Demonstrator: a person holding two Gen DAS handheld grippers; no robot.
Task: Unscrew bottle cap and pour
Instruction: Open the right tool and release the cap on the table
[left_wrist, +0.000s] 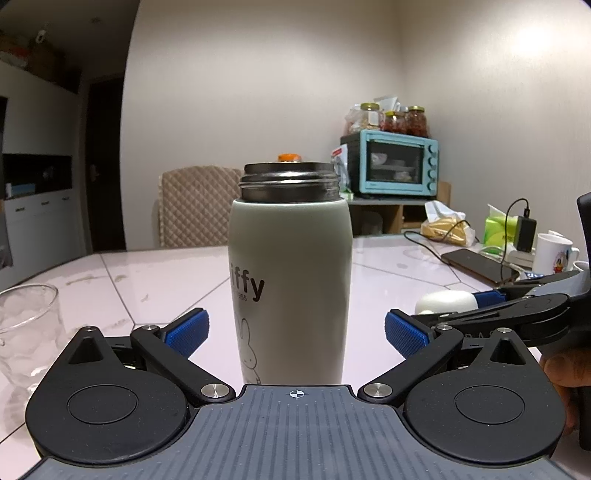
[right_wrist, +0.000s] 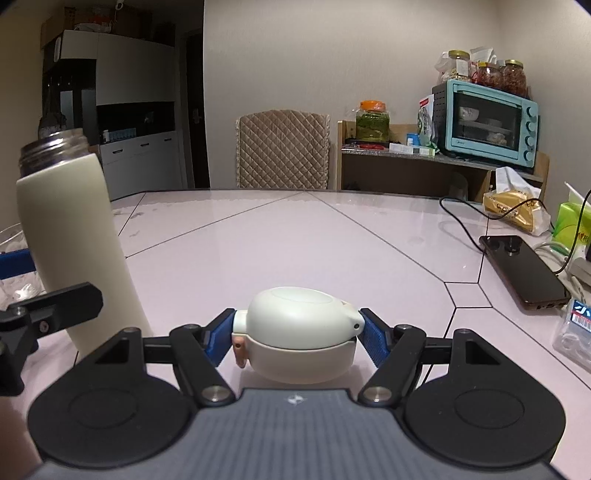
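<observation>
Each hand-held gripper, the left gripper (left_wrist: 297, 334) and the right gripper (right_wrist: 295, 338), has a grey ribbed body with a small crosshair mark at twelve o'clock, two round black discs, black linkage arms on silver screws, and blue textured finger pads (left_wrist: 188, 332).

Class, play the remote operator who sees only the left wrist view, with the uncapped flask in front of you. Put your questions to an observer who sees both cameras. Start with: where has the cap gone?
Observer: The cap sits clamped between the right gripper pads, low over the table.
Operator: Which way up is it?
Observer: Domed top up, with a small pink tab on its left side.
Operator: Is the table clear ahead of it?
Observer: Directly ahead, yes; a black phone lies off to the right.
Operator: And my own gripper?
Observer: The left gripper is open; its pads stand apart from the flask.
</observation>
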